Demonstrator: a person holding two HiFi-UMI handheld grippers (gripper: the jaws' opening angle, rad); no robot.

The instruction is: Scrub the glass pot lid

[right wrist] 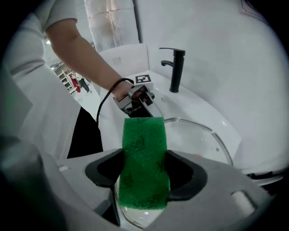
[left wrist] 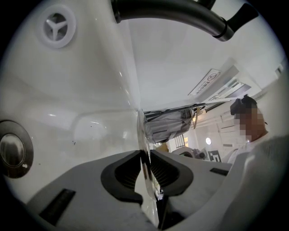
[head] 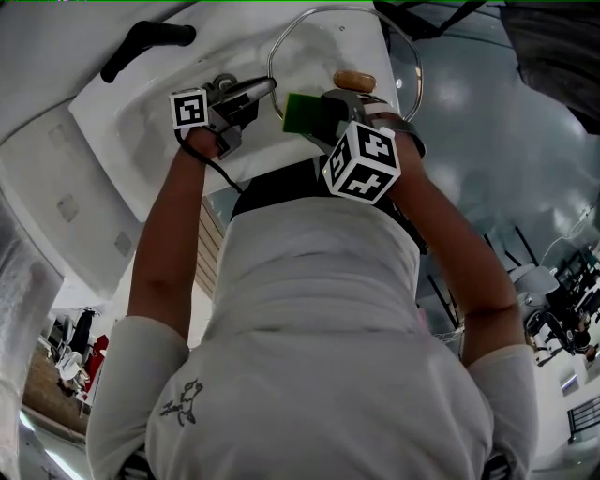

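Note:
The glass pot lid [head: 319, 47], with a steel rim and a wooden knob [head: 354, 81], is held upright over the white sink [head: 141, 122]. My left gripper [head: 255, 92] is shut on the lid's rim. In the left gripper view the lid [left wrist: 141, 131] runs edge-on between the pads of the left gripper [left wrist: 145, 164]. My right gripper [right wrist: 144, 173] is shut on a green scrub sponge [right wrist: 143, 153]. The sponge [head: 300, 112] lies against the lid's glass [right wrist: 198, 140], close to the left gripper [right wrist: 140, 101].
A black tap [right wrist: 176, 67] stands at the back of the sink; its spout [left wrist: 180, 13] crosses the top of the left gripper view. The basin holds a metal drain plug [left wrist: 13, 154] and an overflow opening [left wrist: 58, 28]. The person's torso fills the lower head view.

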